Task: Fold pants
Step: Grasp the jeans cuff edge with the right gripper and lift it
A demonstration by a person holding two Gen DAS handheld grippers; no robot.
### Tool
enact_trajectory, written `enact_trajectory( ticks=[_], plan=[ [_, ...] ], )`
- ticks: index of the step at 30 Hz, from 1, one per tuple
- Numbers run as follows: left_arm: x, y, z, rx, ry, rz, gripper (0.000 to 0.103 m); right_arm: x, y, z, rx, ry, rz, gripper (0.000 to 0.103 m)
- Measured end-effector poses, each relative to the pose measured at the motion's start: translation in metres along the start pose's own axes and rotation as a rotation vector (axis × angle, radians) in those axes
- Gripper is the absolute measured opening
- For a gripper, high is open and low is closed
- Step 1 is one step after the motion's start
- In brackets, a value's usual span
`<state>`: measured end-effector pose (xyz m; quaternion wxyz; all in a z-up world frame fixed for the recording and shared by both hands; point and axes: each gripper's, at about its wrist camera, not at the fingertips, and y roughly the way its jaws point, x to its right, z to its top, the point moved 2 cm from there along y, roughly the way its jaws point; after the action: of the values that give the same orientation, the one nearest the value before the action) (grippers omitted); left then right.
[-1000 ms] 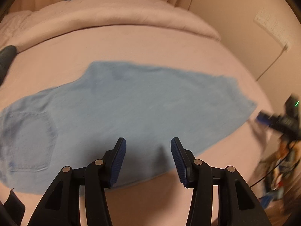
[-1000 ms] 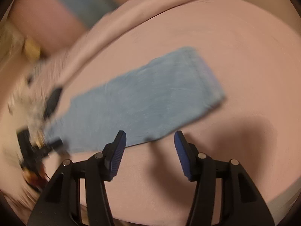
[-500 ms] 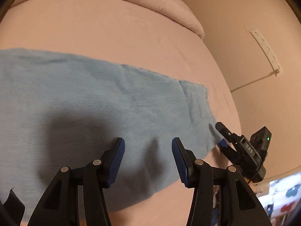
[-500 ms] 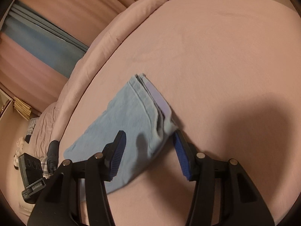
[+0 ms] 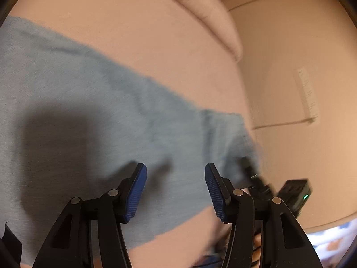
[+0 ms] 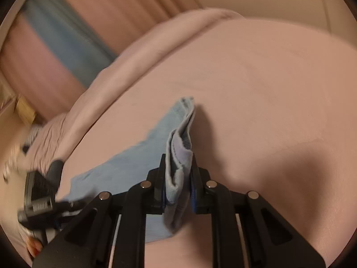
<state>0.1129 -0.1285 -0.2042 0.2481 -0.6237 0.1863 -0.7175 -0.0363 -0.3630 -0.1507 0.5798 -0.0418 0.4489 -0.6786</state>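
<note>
— Holding the hem end of the pants (image 6: 178,156), the right tool (image 6: 178,178) has its jaws closed on the stacked cuff layers. The rest lies flat on the bed (image 6: 267,89).

— And the left tool (image 5: 175,189)?

— Its jaws stand wide apart, with nothing between them, just above the leg of the pants (image 5: 111,116). I cannot tell if it touches the cloth.

— How will the fabric handle?

— It looks like light denim: soft, limp, not slippery (it sags at once where it is not held). I judge the best hold is at the hem edge, all layers together, or a layer may slip out.
</note>
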Motion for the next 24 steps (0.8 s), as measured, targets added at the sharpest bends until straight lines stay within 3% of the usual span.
enact_trajectory(
  ticks=[1, 3, 4, 7, 12, 14, 16, 18, 21, 24],
  plan=[
    [0.003, -0.004, 0.001, 0.007, -0.008, -0.041, 0.059, -0.017, -0.002, 0.001, 0.004, -0.059, 0.007, 0.016],
    [0.009, -0.015, 0.006, 0.031, -0.036, -0.113, 0.083, -0.043, -0.002, -0.002, 0.005, -0.155, 0.01, 0.016],
    [0.01, -0.019, 0.007, 0.044, -0.052, -0.136, 0.086, -0.063, 0.0, -0.005, -0.001, -0.225, 0.014, 0.016],
    [0.01, -0.025, 0.015, 0.036, -0.095, -0.2, 0.087, -0.106, 0.009, -0.02, -0.024, -0.365, 0.032, 0.016],
    [0.0, -0.02, 0.024, -0.023, -0.098, -0.144, 0.087, -0.164, 0.023, -0.057, -0.043, -0.596, 0.026, 0.016],
    [-0.003, -0.024, 0.026, 0.003, -0.093, -0.109, 0.086, -0.179, 0.025, -0.072, -0.056, -0.678, 0.024, 0.016],
    [-0.011, -0.027, 0.027, 0.029, -0.099, -0.075, 0.066, -0.187, 0.026, -0.081, -0.068, -0.718, 0.026, 0.016],
    [-0.019, -0.031, 0.029, 0.031, -0.094, -0.06, 0.025, -0.191, 0.028, -0.085, -0.078, -0.733, 0.02, 0.016],
    [-0.027, -0.037, 0.028, 0.033, -0.072, -0.01, 0.009, -0.196, 0.029, -0.092, -0.073, -0.767, -0.006, 0.016],
    [-0.031, -0.056, 0.03, 0.074, -0.034, -0.02, 0.008, -0.208, 0.03, -0.102, -0.07, -0.817, -0.024, 0.016]
  ],
)
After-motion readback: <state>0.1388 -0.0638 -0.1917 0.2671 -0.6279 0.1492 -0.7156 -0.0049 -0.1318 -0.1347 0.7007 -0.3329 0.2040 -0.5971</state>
